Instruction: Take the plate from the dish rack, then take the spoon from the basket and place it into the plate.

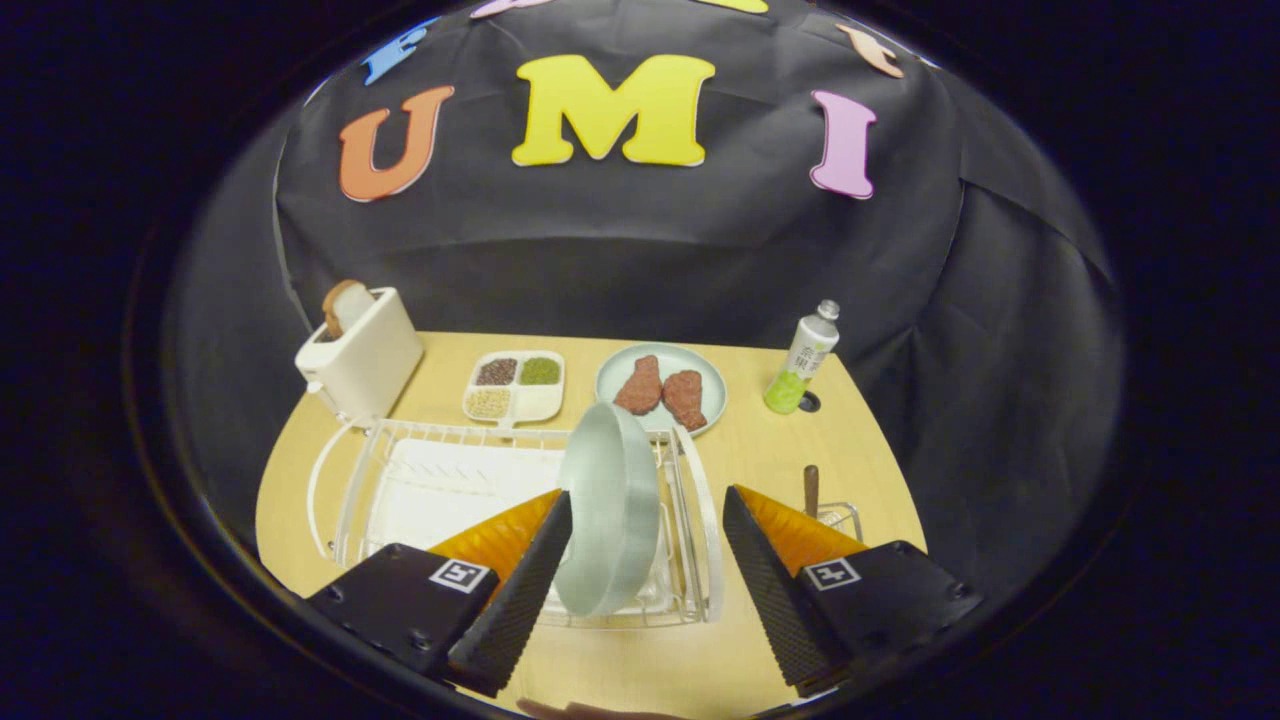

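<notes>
A pale grey-green plate [610, 505] stands on edge in the white wire dish rack [430, 480] on the wooden table. My gripper [650, 590] is open and hovers over the rack's right end. The plate's lower part sits between the fingers, close against the left finger [520, 590]; the right finger [770, 580] is apart from it. Beyond the right finger a dark brown spoon handle [811, 490] sticks up out of a small wire basket [845, 517].
A white toaster [360, 355] holding a bread slice stands at the back left. A divided dish of grains [515, 387], a plate with two pieces of meat [662, 390] and a green-labelled bottle [802, 360] line the table's far side.
</notes>
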Demonstrator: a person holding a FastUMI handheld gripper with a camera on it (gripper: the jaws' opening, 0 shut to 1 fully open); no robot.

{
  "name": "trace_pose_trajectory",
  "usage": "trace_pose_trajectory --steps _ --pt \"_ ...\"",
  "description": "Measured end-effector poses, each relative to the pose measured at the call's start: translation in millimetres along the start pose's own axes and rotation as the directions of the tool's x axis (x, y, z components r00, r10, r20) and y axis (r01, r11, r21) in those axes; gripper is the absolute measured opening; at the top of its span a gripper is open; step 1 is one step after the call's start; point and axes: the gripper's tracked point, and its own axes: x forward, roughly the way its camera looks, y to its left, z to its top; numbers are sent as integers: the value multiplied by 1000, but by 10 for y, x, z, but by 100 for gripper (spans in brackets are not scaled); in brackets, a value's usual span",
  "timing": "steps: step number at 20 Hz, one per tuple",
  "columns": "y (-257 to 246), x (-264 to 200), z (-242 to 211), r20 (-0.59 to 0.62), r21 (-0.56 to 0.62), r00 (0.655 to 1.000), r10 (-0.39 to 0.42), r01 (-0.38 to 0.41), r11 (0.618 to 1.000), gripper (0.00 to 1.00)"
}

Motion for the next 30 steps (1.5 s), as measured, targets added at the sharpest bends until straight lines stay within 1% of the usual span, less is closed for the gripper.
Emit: trace_pose_trajectory --steps 1,2,3,6,7,8,9,11,12,15,18,21,23,25,28,30 --pt "11 37 11 -30 1 999 -33 33 999 98" --pt "58 57 33 -49 3 998 -49 50 999 92" --pt "109 88 52 -62 2 996 -70 70 998 88" --pt "37 140 92 -98 -43 976 -192 189 981 62" --pt "3 165 127 -96 -51 969 -227 223 973 59" --pt "-15 179 147 -100 -61 963 -248 243 968 50" --pt "26 184 150 -104 -87 963 -250 242 966 43" --pt "13 169 157 -99 -127 957 -273 260 957 16" --pt "2 162 157 -97 -130 951 -295 282 951 11" --pt "31 105 159 -81 -141 931 -355 342 929 7" --pt "135 -45 193 -34 -146 895 -445 436 888 6" --pt "256 -163 155 22 -199 849 -528 521 830 6" --pt "359 -220 134 59 -226 826 -560 557 799 6" --pt "424 -273 69 89 -241 790 -606 607 757 6" --pt "668 -343 23 162 -284 759 -630 647 707 6" --pt "784 -360 5 197 -318 746 -636 662 678 6"
